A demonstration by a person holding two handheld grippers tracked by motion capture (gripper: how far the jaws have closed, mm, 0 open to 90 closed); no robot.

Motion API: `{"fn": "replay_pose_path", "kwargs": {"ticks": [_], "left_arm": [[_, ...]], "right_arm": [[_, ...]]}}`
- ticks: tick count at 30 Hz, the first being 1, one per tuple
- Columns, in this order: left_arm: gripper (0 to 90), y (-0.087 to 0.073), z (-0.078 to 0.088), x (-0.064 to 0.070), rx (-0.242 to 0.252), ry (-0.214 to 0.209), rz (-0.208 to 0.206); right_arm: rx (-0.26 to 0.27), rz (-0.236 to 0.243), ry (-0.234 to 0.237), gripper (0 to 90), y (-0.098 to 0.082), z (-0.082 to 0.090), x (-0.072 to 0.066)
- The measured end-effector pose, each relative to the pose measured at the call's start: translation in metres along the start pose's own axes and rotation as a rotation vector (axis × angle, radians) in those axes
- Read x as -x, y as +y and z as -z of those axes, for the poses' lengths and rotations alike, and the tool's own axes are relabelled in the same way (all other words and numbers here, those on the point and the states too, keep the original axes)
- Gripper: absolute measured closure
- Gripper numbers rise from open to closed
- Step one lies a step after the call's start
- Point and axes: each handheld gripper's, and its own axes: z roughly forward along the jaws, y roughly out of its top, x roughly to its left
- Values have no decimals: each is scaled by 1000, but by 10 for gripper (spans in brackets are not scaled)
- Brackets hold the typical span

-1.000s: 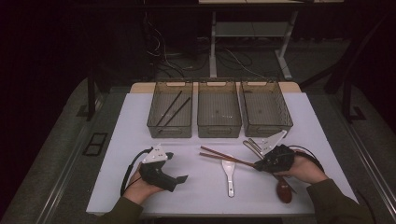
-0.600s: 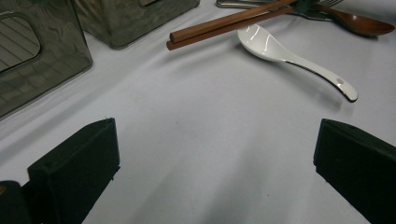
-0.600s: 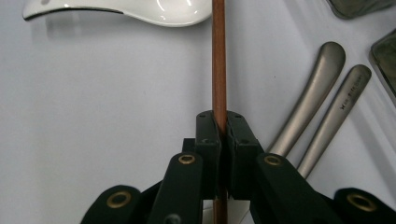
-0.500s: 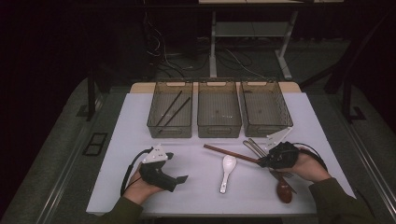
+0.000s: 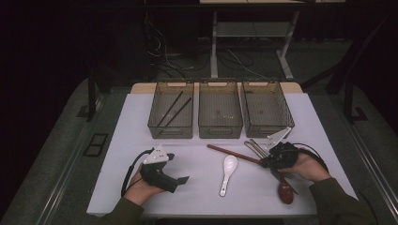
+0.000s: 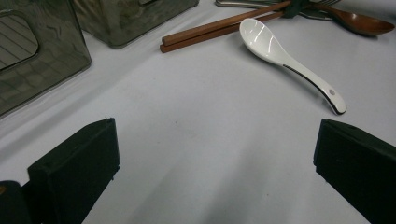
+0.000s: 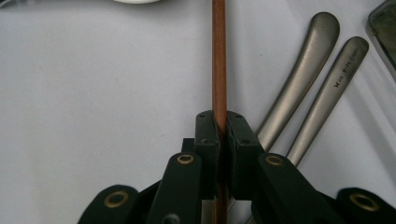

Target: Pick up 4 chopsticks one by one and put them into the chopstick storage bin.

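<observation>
High view: right tongs [image 5: 266, 161] low on the white desk [image 5: 197, 159], pinching wooden chopsticks [image 5: 230, 153] just before the middle bin [image 5: 219, 112]; white spoon [image 5: 227, 172] beside them. Left gripper view: left tongs [image 6: 210, 172] spread wide over bare desk. Right gripper view: jaws pressed on a chopstick; metal handles [image 7: 308, 93] alongside.

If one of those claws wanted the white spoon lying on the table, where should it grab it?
Probably by the handle, from above. The white spoon lies flat on the table, bowl toward the bins. The handle is slim and straight, so jaws set across it could close on both sides; the bowl is wide and rounded and would likely slip. The open left gripper is nearest.
</observation>
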Motion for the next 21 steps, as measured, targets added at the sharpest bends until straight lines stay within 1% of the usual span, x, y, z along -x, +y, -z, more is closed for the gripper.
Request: {"fn": "replay_pose_path", "kwargs": {"ticks": [1,3,4,5,6,7,8,13,15,16,17,18,19,20,21], "left_arm": [[0,0,0,0,0,-1,-1],[0,0,0,0,-1,0,0],[0,0,0,0,-1,0,0],[0,0,0,0,0,-1,1],[0,0,0,0,-1,-2,-1],[0,0,0,0,-1,-2,-1],[0,0,0,0,-3,-2,-1],[0,0,0,0,-4,-4,-2],[0,0,0,0,-4,-4,-2],[0,0,-1,0,-4,-4,-2],[0,0,-1,0,-5,-5,-3],[0,0,-1,0,-6,-5,-3],[0,0,-1,0,-6,-5,-3],[0,0,-1,0,-5,-5,-3],[0,0,-1,1,-6,-6,-2]], "right_arm": [[2,0,-5,809,0,0,0],[11,-8,9,735,0,1,0],[19,-5,6,699,0,1,0],[25,-13,1,668,0,3,0],[30,-19,0,644,0,3,0],[30,-19,0,644,0,3,0],[40,-31,2,592,0,5,0],[76,-55,10,491,1,8,1],[82,-59,10,474,2,9,1],[98,-69,7,464,3,10,1],[117,-87,20,460,6,10,3],[118,-98,19,457,7,10,3],[112,-84,10,455,10,9,6],[112,-84,10,455,10,9,6],[118,-87,3,455,14,9,8]]}}
